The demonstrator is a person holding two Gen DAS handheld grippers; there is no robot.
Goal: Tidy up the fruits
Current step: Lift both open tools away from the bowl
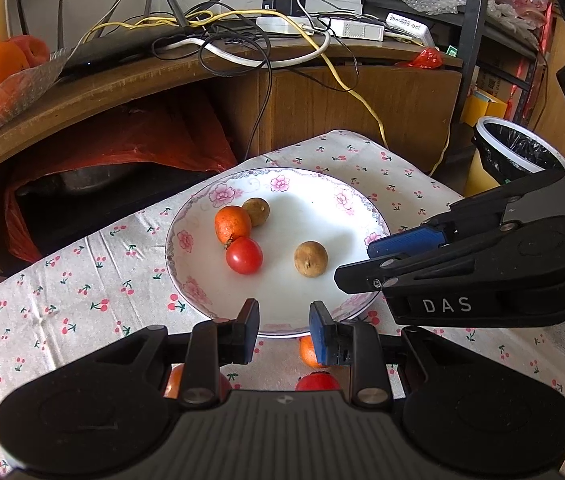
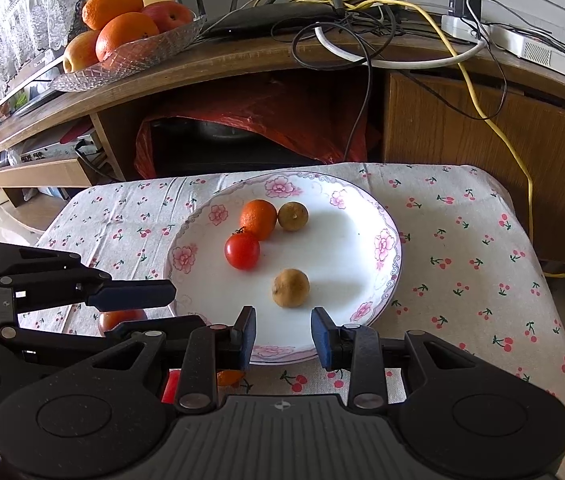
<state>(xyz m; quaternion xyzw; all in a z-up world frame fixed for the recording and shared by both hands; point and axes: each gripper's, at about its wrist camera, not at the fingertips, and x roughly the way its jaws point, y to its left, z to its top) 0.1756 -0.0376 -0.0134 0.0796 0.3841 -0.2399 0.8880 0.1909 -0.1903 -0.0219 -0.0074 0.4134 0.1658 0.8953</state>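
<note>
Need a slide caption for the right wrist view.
Open right gripper at the near rim of a floral plate holding a tomato, a tangerine and two brown fruits.

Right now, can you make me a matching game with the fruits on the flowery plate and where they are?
Things:
1. tomato
2. small orange
3. lone brown fruit
4. second brown fruit

Places:
A. alone, nearest the right hand-held gripper
B. far side of the plate, right of the small orange
C. touching the tomato and a brown fruit
D. left, nearer than the small orange

Pairs: 1-D, 2-C, 3-A, 4-B
</note>
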